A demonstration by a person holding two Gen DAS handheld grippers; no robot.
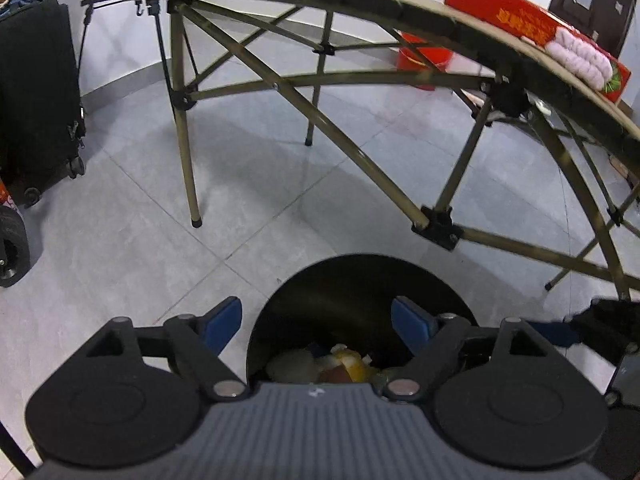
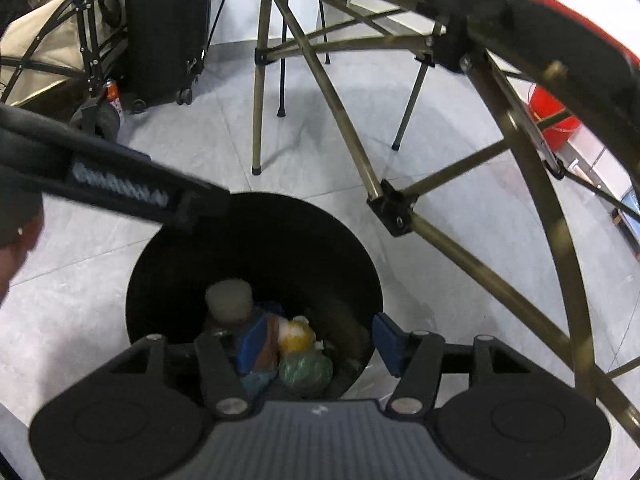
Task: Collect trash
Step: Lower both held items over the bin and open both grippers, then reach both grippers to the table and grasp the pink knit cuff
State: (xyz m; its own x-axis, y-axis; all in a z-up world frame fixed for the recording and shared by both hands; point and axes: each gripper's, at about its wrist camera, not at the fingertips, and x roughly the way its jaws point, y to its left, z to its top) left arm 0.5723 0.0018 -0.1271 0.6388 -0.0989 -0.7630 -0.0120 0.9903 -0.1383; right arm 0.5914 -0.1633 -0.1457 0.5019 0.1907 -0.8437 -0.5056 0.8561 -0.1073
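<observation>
Black bin (image 2: 160,280) holding yellow (image 2: 296,334), green (image 2: 306,370) and grey-capped (image 2: 230,300) trash. Blue pads (image 1: 222,324) on black tools. Pale grey tiled floor (image 1: 120,240). Olive-tan surface frame (image 1: 352,148). Red box (image 1: 504,12), red bucket (image 2: 554,120), black suitcase (image 2: 166,28).

open bin mouth (image 2: 160,264), table brace (image 2: 460,248) close right, floor (image 1: 120,240) left

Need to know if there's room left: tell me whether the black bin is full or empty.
Neither: the black bin is partly filled. Trash lies at its bottom, with bare dark wall above it up to the rim.
</observation>
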